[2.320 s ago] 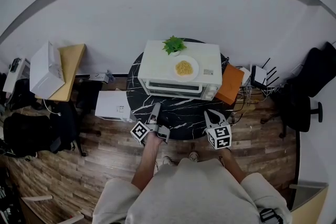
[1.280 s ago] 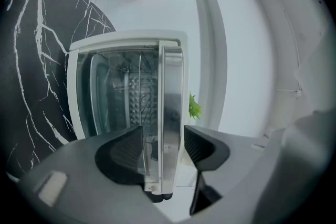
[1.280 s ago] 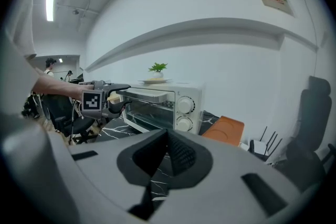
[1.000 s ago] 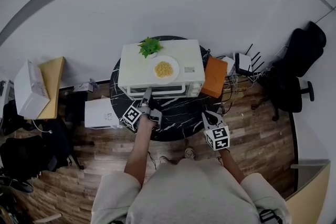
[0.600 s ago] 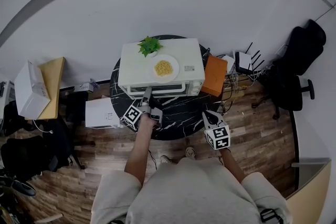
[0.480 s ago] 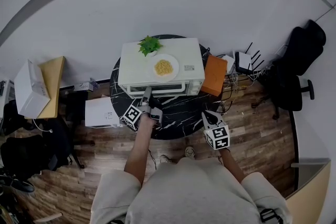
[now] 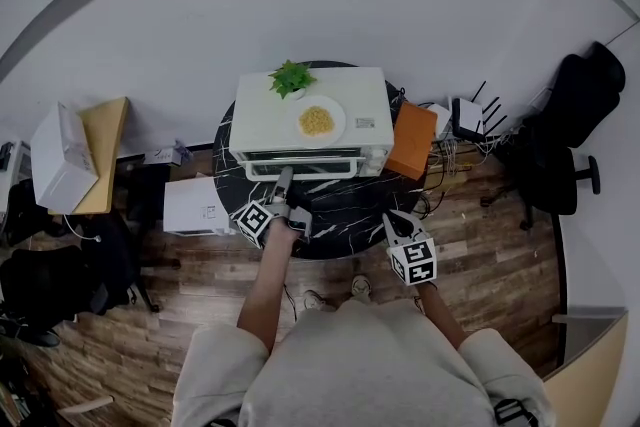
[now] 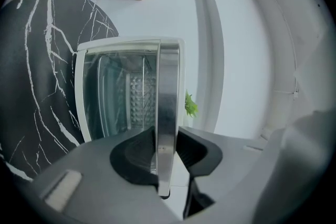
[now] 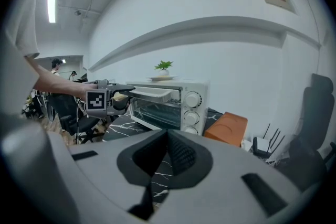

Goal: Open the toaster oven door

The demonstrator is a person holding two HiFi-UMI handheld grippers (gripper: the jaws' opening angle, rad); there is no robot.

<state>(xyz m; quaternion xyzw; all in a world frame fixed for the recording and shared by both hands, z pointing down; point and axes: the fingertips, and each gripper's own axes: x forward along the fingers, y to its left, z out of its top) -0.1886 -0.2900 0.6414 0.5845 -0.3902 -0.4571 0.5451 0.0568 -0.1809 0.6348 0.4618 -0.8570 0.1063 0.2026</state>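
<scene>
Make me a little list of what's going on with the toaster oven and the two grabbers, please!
oven: white toaster oven on the black marble table
on top: small green plant, plate of yellow food
left: left gripper shut on the door handle
right: right gripper shut, empty, apart from the oven
door: door looks slightly ajar at the top

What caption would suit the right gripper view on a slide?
Left gripper shut on the toaster oven door handle, seen past the shut, empty right gripper.
</scene>
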